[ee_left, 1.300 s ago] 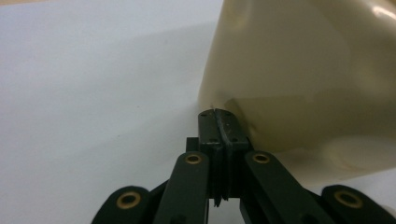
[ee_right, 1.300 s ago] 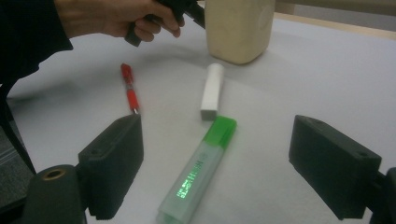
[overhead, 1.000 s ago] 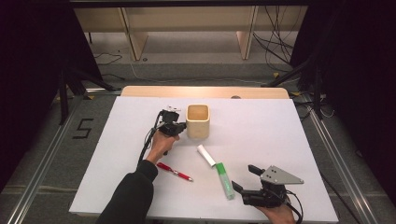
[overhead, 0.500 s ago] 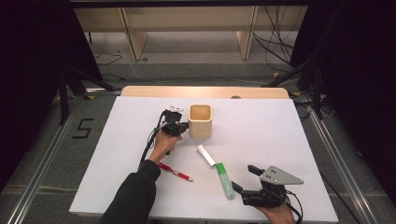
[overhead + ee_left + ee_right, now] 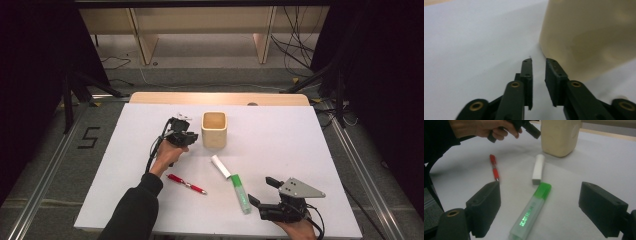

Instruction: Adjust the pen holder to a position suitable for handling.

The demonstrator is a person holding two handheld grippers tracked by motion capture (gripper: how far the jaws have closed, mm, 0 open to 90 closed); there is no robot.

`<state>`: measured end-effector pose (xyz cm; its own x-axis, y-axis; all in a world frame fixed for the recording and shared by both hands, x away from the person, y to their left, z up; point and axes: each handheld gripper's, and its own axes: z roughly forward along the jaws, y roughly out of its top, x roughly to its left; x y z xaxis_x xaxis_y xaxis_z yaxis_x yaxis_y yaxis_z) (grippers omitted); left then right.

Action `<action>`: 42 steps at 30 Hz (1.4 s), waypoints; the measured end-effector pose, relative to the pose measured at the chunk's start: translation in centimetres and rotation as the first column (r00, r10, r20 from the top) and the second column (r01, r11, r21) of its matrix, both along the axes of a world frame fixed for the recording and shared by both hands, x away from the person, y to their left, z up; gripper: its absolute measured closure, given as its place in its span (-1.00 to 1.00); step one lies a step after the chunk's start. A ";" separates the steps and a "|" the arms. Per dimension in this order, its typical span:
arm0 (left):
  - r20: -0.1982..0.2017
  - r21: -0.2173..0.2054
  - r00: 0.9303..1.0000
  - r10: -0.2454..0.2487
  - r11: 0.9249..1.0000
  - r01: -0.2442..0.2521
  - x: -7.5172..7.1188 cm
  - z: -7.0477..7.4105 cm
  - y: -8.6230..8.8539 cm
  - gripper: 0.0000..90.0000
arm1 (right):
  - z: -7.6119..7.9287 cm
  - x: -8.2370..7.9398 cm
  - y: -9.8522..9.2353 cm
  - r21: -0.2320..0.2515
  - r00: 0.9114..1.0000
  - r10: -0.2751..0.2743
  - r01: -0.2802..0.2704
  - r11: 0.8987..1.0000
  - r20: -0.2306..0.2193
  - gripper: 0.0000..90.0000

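Risking knock on cup (image 5: 214,130): my left gripper (image 5: 186,134) beside it, jaws just opening, empty (right gripper (image 5: 262,192) wide, highlighter (image 5: 240,192) ungripped).

White table (image 5: 300,145): cup (image 5: 214,130), pen (image 5: 186,184), highlighter (image 5: 240,192), eraser (image 5: 220,166).

Left gripper (image 5: 186,134): matte black body trailing a black cable, its jaw links showing brass-coloured pivot rivets and small screw holes. Right gripper (image 5: 264,191): black, blocky pads, carrying a grey three-cornered plate with dark holes. The person is wearing a dark sleeve (image 5: 131,210).
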<state>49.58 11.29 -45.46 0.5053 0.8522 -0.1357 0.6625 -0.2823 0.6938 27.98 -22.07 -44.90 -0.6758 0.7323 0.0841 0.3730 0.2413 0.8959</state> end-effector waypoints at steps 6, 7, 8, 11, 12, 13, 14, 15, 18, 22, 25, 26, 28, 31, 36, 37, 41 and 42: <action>-0.008 0.064 0.996 -0.090 0.994 0.091 -2.4 1.5 0.5 0.08 | 0.0 0.0 0.1 -0.007 1.000 0.001 -0.001 1.000 -0.002 -0.58; -0.011 0.066 0.994 -0.106 0.992 0.106 -2.9 1.6 0.5 0.03 | 0.0 -0.1 0.1 -0.006 1.000 0.001 -0.001 1.000 -0.002 -0.59; -0.014 0.062 0.992 -0.122 0.991 0.123 -3.3 1.8 0.7 -0.02 | 0.0 -0.1 0.1 -0.007 1.000 0.001 -0.001 1.000 -0.002 -0.59; -0.001 0.036 0.987 -0.161 0.986 0.161 -4.6 2.2 1.2 -0.12 | 0.0 0.0 0.1 -0.005 1.000 0.000 0.000 1.000 -0.001 -0.58; 0.003 0.040 0.985 -0.173 0.984 0.173 -5.0 2.3 1.4 -0.15 | 0.0 0.0 0.1 -0.005 1.000 0.000 0.000 1.000 -0.001 -0.58; 0.001 0.047 0.983 -0.182 0.982 0.181 -5.3 2.4 1.5 -0.17 | 0.0 0.0 0.1 -0.006 1.000 0.000 0.000 1.000 -0.002 -0.59; -0.004 0.064 0.982 -0.187 0.980 0.187 -5.5 2.5 1.6 -0.18 | 0.0 0.0 0.1 -0.006 1.000 0.000 0.000 1.000 -0.003 -0.59; 0.000 0.079 0.982 -0.191 0.979 0.190 -5.8 2.6 1.7 -0.21 | 0.0 -0.1 0.1 -0.007 1.000 0.001 -0.001 1.000 -0.002 -0.59; -0.010 0.096 0.974 -0.228 0.969 0.228 -6.6 2.8 2.1 -0.23 | 0.1 -0.1 0.1 -0.004 1.000 0.001 -0.001 1.000 0.001 -0.58; -0.032 0.127 0.965 -0.259 0.957 0.261 -7.5 2.6 2.6 -0.28 | 0.1 -0.1 0.0 -0.003 1.000 0.000 0.000 1.000 -0.001 -0.58; -0.047 0.145 0.954 -0.297 0.943 0.301 -8.1 2.7 2.6 -0.33 | 0.0 -0.1 0.1 -0.003 1.000 0.004 -0.004 1.000 0.000 -0.58; -0.051 0.147 0.950 -0.308 0.939 0.312 -8.3 2.7 2.6 -0.34 | 0.0 -0.1 0.1 -0.005 1.000 0.004 -0.004 1.000 0.000 -0.58; -0.065 0.152 0.939 -0.336 0.927 0.343 -8.6 2.8 2.5 -0.36 | 0.0 -0.1 0.1 -0.010 1.000 0.004 -0.004 1.000 -0.001 -0.59; -0.083 0.168 0.924 -0.373 0.909 0.382 -9.0 2.6 2.2 -0.39 | 0.0 -0.1 0.1 -0.008 1.000 0.004 -0.004 1.000 -0.004 -0.58; -0.110 0.194 0.909 -0.402 0.888 0.416 -9.3 2.4 2.0 -0.42 | 0.0 -0.1 0.1 -0.010 1.000 0.005 -0.006 1.000 -0.005 -0.58; -0.119 0.206 0.903 -0.412 0.880 0.429 -9.4 2.4 2.1 -0.43 | 0.0 -0.1 0.1 -0.010 1.000 0.006 -0.006 1.000 -0.005 -0.58; -0.128 0.236 0.895 -0.426 0.864 0.445 -9.7 2.2 2.1 -0.44 | -0.1 -0.1 0.1 -0.010 1.000 0.006 -0.006 1.000 -0.006 -0.58; -0.132 0.238 0.892 -0.433 0.859 0.452 -9.9 2.2 2.1 -0.44 | -0.1 -0.1 0.2 -0.011 1.000 0.006 -0.006 1.000 -0.005 -0.58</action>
